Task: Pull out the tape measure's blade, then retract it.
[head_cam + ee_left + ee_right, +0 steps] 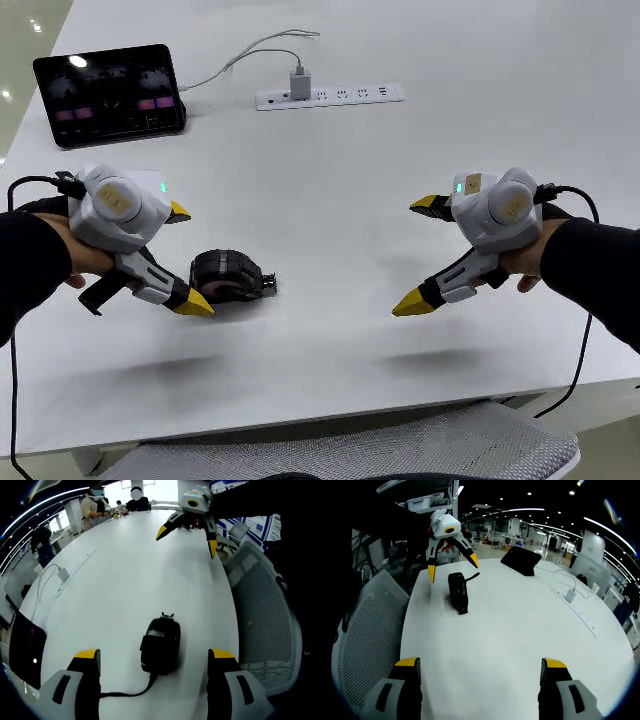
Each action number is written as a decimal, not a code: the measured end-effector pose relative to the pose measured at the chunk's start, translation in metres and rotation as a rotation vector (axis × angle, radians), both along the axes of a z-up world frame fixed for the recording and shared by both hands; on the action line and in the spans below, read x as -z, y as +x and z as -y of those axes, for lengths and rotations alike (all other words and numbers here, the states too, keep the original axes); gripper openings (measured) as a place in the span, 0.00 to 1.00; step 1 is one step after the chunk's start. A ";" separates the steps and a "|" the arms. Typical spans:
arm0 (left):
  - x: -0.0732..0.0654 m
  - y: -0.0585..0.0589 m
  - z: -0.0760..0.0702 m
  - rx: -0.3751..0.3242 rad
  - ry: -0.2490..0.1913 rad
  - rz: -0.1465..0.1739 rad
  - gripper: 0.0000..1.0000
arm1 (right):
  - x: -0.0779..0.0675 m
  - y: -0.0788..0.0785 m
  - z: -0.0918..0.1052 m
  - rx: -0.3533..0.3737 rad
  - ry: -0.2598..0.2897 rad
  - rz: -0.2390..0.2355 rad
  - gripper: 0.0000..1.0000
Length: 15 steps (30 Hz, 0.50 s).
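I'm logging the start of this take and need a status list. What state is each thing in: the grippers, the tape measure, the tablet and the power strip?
tape measure: blade in, resting on the table, not gripped.
left gripper: open, holding nothing, jaws close to the tape measure.
right gripper: open, holding nothing, over bare table.
tablet: screen lit.
power strip: one charger plugged in.

Open-plan office, long white table [330,200], mesh chair [265,630], ceiling strip lights [520,510]
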<state>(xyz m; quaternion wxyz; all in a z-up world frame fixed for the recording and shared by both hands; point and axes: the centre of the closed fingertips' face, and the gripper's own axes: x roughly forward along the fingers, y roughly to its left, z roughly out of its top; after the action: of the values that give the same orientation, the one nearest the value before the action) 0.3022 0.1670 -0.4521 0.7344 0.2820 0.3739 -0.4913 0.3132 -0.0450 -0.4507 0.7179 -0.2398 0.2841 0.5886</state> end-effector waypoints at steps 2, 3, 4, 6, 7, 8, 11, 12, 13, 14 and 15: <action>0.003 0.001 0.005 0.015 0.000 -0.004 0.84 | 0.001 0.000 -0.007 -0.019 0.003 0.000 0.99; 0.004 0.001 0.008 0.025 0.005 -0.005 0.83 | 0.001 0.000 -0.010 -0.027 0.002 0.001 0.99; 0.005 0.000 0.010 0.033 0.012 -0.006 0.83 | 0.002 0.000 -0.012 -0.035 0.002 0.002 0.99; 0.009 0.000 0.013 0.057 0.031 -0.006 0.80 | 0.005 0.001 -0.018 -0.044 0.001 -0.001 0.99; 0.011 -0.001 0.013 0.067 0.043 -0.012 0.77 | 0.006 0.001 -0.020 -0.045 0.000 0.000 0.99; 0.014 -0.001 0.012 0.057 0.063 -0.023 0.73 | 0.008 0.003 -0.022 -0.043 -0.001 -0.001 0.99; 0.016 -0.001 0.015 0.059 0.069 -0.027 0.69 | 0.014 0.004 -0.028 -0.036 0.004 -0.015 0.99; 0.016 -0.002 0.016 0.060 0.064 -0.032 0.69 | 0.015 0.004 -0.030 -0.036 0.004 -0.019 0.99; 0.017 -0.003 0.017 0.065 0.063 -0.038 0.69 | 0.017 0.003 -0.033 -0.040 0.006 -0.023 0.99; 0.018 -0.003 0.018 0.070 0.066 -0.039 0.68 | 0.017 0.002 -0.035 -0.044 0.008 -0.023 0.99; 0.019 -0.003 0.018 0.075 0.071 -0.041 0.66 | 0.018 0.001 -0.037 -0.051 0.009 -0.024 0.99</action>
<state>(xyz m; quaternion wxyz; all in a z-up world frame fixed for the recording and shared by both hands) 0.2992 0.1487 -0.4713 0.6971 0.3116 0.3952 -0.5106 0.3138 -0.0076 -0.4688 0.7003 -0.2366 0.2840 0.6107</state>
